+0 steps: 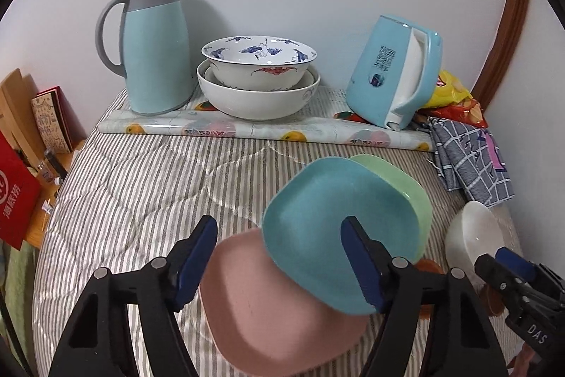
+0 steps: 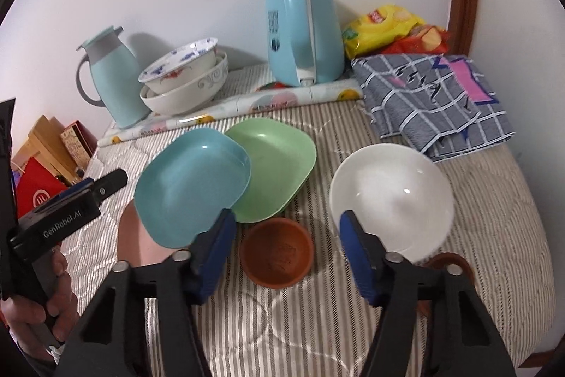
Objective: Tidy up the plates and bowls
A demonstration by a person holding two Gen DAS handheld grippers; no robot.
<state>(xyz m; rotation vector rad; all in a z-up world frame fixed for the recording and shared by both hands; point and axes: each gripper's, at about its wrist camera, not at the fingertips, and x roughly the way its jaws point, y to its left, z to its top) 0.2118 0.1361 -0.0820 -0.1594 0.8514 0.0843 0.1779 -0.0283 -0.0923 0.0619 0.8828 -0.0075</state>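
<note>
Striped quilted bedding [image 2: 282,324] covers the bed that carries the tableware; a white wall stands behind. Three square plates overlap in a row: pink plate [image 1: 275,317] lowest, blue plate [image 1: 335,228] tilted on it, green plate [image 2: 279,172] beyond, apparently fanned out for stacking. Left gripper [image 1: 279,260] is wide open and grips nothing, its fingers straddling the seam where blue overlaps pink (contact cannot be judged). Right gripper [image 2: 286,257] is likewise wide open and empty; a small terracotta bowl [image 2: 277,257] lies between its fingers, a white bowl [image 2: 392,200] just beyond its right finger. Two porcelain bowls [image 1: 259,76] sit nested on a roll of patterned paper [image 1: 265,131] by the wall, between a thermos jug [image 1: 152,45] and kettle [image 1: 395,69].
</note>
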